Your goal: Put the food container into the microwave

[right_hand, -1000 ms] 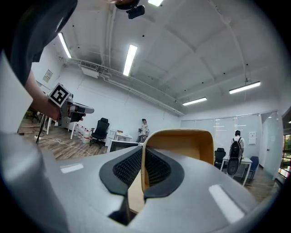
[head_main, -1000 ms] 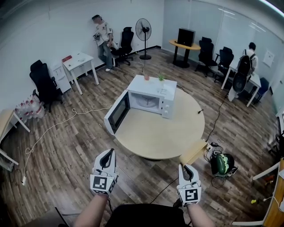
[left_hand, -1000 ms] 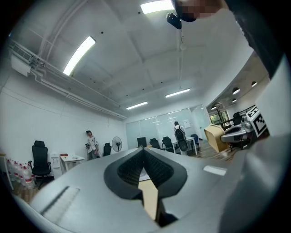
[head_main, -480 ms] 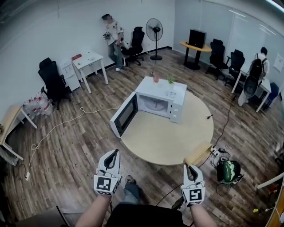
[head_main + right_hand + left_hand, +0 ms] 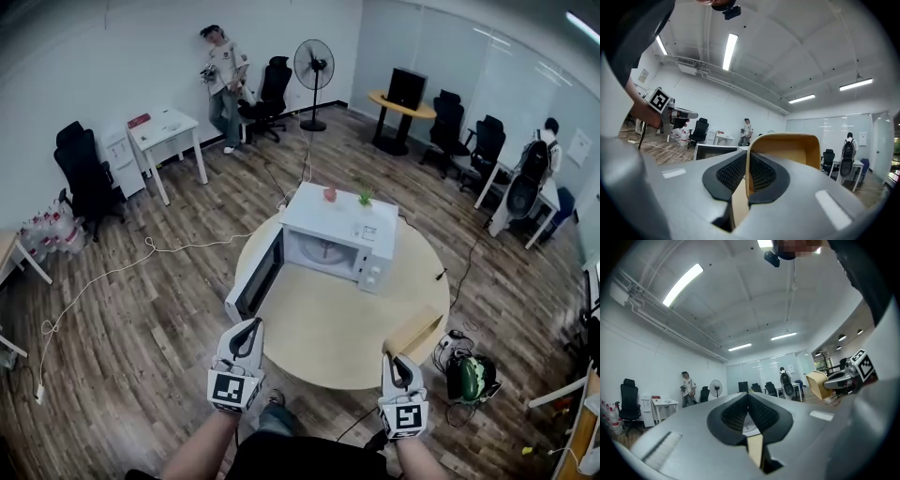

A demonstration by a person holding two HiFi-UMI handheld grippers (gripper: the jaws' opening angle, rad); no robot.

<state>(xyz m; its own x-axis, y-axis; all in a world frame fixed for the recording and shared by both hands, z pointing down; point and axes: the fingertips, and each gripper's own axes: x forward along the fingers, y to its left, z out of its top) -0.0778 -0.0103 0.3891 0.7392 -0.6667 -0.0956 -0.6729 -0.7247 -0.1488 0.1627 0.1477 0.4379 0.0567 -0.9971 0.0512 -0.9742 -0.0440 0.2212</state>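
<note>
Clearly the right claw (image 5: 394,357) has the job: its jaws are pinched on one wall of the tan food container (image 5: 416,329), which hangs over the near right edge of the round desk (image 5: 323,330), its hollow tilted away from the person. In the right gripper view that wall stands between the jaws, with the rest of the box rising just beyond them. The microwave (image 5: 339,228) sits on the far side of the desk, ahead and to the left of the container, well apart from it. Its door (image 5: 255,279) is swung wide on the left side, so the cavity faces the person (turned a little leftward, I judge). The coming move would thus be a forward reach slanting left, across bare desk. The left claw (image 5: 248,327) hovers nearer the door, jaws together with nothing between them in its own view.
</note>
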